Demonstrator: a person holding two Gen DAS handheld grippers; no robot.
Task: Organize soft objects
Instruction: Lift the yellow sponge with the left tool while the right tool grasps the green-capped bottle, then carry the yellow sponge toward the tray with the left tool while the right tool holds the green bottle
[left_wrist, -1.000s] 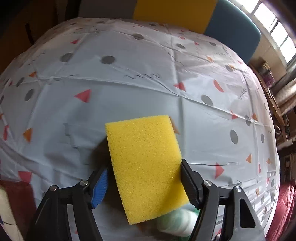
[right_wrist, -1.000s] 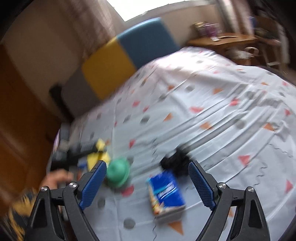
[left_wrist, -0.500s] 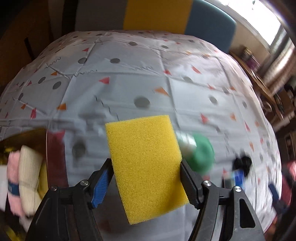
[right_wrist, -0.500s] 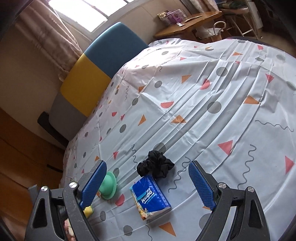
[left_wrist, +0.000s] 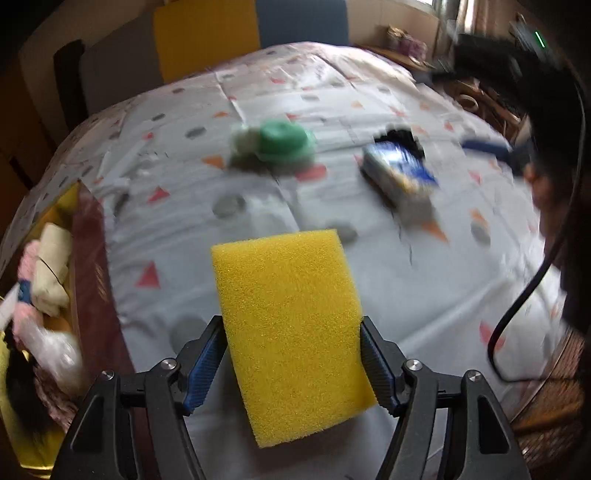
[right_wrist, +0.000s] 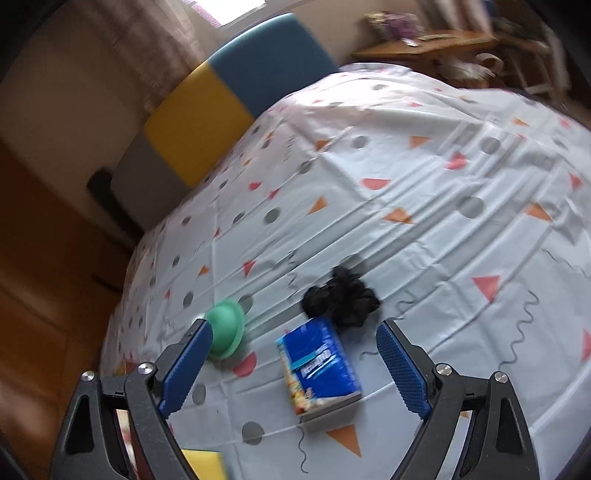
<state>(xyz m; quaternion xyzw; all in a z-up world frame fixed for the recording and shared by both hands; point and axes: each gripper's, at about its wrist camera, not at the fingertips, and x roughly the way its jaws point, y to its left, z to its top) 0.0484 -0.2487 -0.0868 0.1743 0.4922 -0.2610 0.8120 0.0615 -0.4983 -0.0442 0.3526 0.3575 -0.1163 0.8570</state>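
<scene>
yellow sponge (left_wrist: 291, 328) clamped between left gripper (left_wrist: 291, 365) pads; right gripper (right_wrist: 295, 360) spread apart, empty, above blue tissue pack (right_wrist: 319, 365).

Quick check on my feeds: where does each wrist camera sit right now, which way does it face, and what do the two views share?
Left wrist: on the left gripper, looking along its fingers, down across the patterned bed cover; the gripper is clamped on the yellow sponge; a box of soft items at left; the right gripper shows, blurred.
Right wrist: on the right gripper, open and empty, tilted down at the tissue pack and black scrunchie.
Shared: green round object, tissue pack, scrunchie, sponge.
</scene>
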